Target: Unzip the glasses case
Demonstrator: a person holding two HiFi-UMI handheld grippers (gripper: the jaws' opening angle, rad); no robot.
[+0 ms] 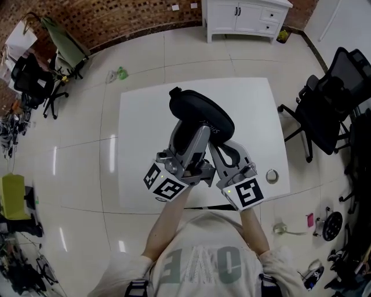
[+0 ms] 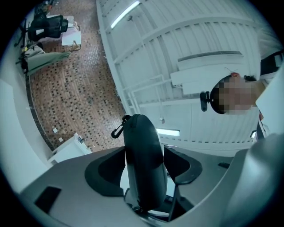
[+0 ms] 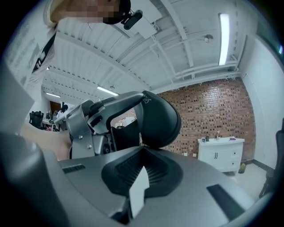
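Note:
The black zipped glasses case (image 1: 200,110) is held above the white table (image 1: 139,116), slanting up and away from me. My left gripper (image 1: 193,138) is shut on it: in the left gripper view the case (image 2: 144,164) stands between the two dark pads, with its small clip (image 2: 117,129) at the far end. My right gripper (image 1: 219,142) sits close beside it at the case's near end. In the right gripper view its jaws (image 3: 142,148) are closed tip to tip right under the case's (image 3: 157,117) rounded edge. Whether a zipper pull is pinched there is hidden.
A roll of tape (image 1: 272,175) lies near the table's right front corner. A black office chair (image 1: 330,104) stands to the right, a white cabinet (image 1: 243,14) at the back, more chairs and clutter (image 1: 35,81) at the left.

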